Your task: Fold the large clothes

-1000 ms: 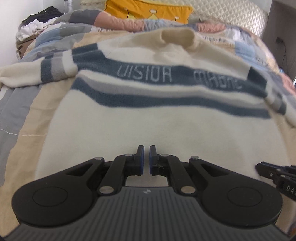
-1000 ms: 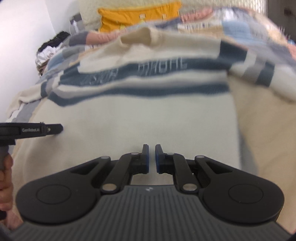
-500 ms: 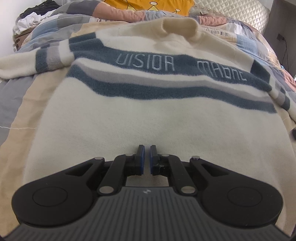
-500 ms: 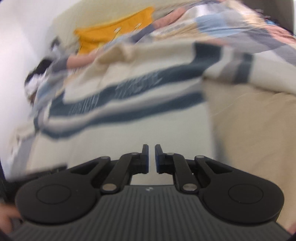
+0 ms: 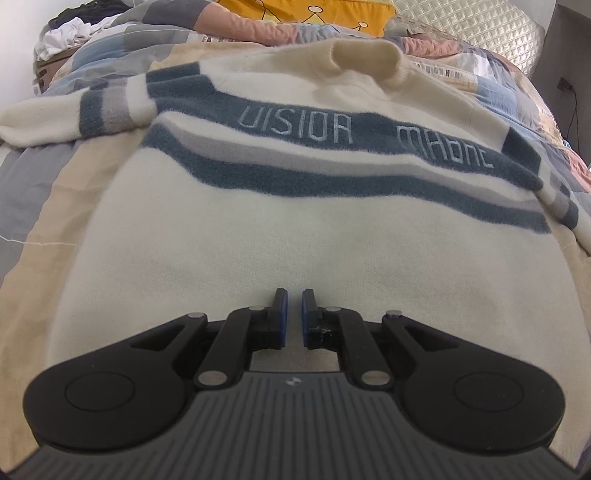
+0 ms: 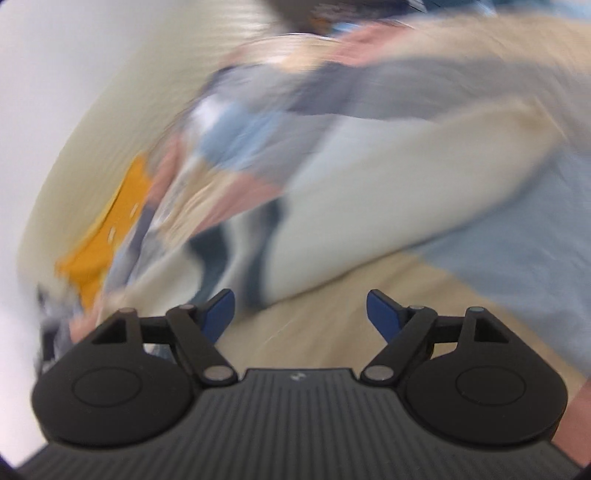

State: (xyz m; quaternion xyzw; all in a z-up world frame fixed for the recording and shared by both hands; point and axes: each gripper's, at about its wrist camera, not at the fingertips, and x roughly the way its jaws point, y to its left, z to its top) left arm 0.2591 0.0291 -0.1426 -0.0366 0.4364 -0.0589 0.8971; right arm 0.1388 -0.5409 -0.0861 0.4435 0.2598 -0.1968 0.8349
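A cream sweater [image 5: 295, 229] with blue and grey chest stripes and pale lettering lies flat, front up, on the bed, collar at the far end. My left gripper [image 5: 291, 295] hovers over its lower body with the jaws shut and nothing between the pads. The right wrist view is heavily blurred. In it my right gripper [image 6: 301, 314] has its jaws opening wide, with nothing between the blue pads [image 6: 384, 314]. It hangs over the tan bedding just short of the sweater's right sleeve [image 6: 388, 192], a cream sleeve with dark stripe bands that stretches away to the right.
A patchwork quilt [image 5: 33, 177] covers the bed. A yellow pillow [image 5: 314, 14] and a quilted cream pillow [image 5: 480, 33] lie at the head. Clothes are piled at the far left [image 5: 70, 26]. A cable [image 5: 572, 110] hangs by the right wall.
My right gripper has swung off the sweater's body to the right sleeve, rolled, and opened from shut. It has left the left wrist view. The left gripper stays put.
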